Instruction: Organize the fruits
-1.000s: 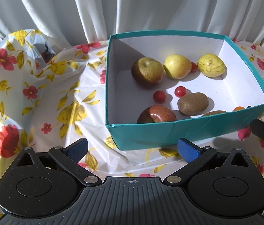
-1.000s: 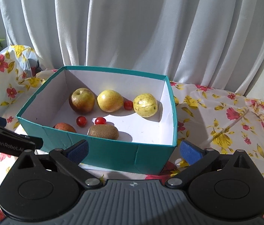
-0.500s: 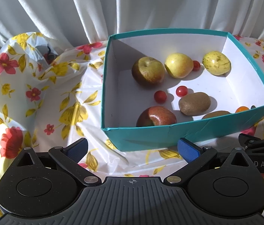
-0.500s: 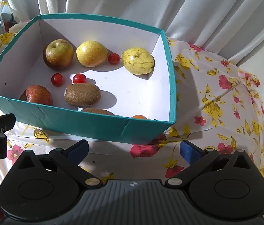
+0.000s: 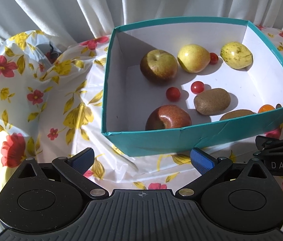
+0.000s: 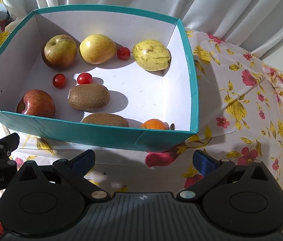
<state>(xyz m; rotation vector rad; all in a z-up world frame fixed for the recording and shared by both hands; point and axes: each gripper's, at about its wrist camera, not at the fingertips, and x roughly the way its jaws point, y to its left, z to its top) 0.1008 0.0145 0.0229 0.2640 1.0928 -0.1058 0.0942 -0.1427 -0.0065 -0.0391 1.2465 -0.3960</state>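
A teal box [image 5: 161,139] [image 6: 93,135] with a white inside holds the fruit. Along its far wall lie a green-red apple [image 6: 59,51], a yellow pear [image 6: 96,48] and a speckled yellow fruit [image 6: 151,55], with a cherry tomato [image 6: 123,53] between them. Nearer are two more cherry tomatoes [image 6: 59,80], a red apple [image 6: 36,104], two kiwis [image 6: 89,97] and an orange [image 6: 153,125]. My left gripper [image 5: 142,158] is open in front of the box's near-left corner. My right gripper [image 6: 144,160] is open before the near wall, empty.
A flowered plastic cloth [image 5: 41,100] covers the table, bunched up at the far left. White curtains [image 6: 211,6] hang behind. The right gripper's body [image 5: 278,157] shows at the right edge of the left wrist view.
The right gripper has risen and tipped downward, so it now looks into the box from above. The left gripper has lifted slightly. The fruit has not moved.
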